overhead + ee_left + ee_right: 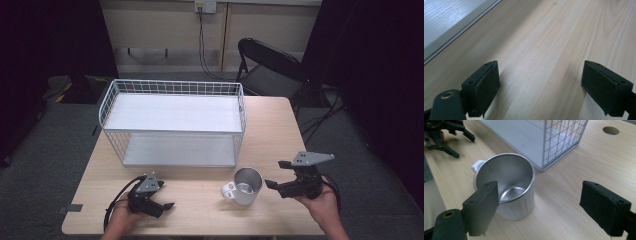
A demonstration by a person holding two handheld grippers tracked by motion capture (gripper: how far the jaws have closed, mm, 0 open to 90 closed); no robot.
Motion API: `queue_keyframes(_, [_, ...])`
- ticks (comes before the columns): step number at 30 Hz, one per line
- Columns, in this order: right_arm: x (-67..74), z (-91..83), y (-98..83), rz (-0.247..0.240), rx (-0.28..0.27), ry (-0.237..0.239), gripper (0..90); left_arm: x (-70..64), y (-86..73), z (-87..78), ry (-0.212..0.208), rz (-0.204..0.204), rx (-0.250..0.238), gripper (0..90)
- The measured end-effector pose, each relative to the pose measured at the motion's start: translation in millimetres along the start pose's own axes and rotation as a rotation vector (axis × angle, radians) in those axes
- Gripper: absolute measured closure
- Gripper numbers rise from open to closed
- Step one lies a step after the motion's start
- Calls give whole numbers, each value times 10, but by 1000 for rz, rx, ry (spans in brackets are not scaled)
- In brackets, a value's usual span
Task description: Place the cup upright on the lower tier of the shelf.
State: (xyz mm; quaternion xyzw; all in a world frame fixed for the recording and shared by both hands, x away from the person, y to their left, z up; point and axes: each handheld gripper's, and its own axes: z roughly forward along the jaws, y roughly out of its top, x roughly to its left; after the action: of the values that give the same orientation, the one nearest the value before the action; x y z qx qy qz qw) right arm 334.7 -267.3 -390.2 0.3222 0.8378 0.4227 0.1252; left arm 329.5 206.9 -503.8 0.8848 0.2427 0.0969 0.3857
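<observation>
The steel mug (244,186) stands upright on the surface (280,130), just in front of the white wire rack (172,122) — the right claw (274,175) beside it, jaws apart; the left claw (165,196) rests well apart, also spread

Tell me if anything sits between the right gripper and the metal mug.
Nothing visible does. The right gripper is open just beside the metal mug, with bare table between them. In the right gripper view the mug stands ahead of the jaws, nearer one jaw. The wire shelf stands farther back.
</observation>
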Motion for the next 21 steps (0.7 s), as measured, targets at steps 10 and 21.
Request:
queue_keyframes(10, [152,4,-9,-28,-10,51,138,-1,0,0,0,0,0,145])
queue_keyframes(21, [303,82,11,-60,-10,130,141,-1,0,0,2,0,0,146])
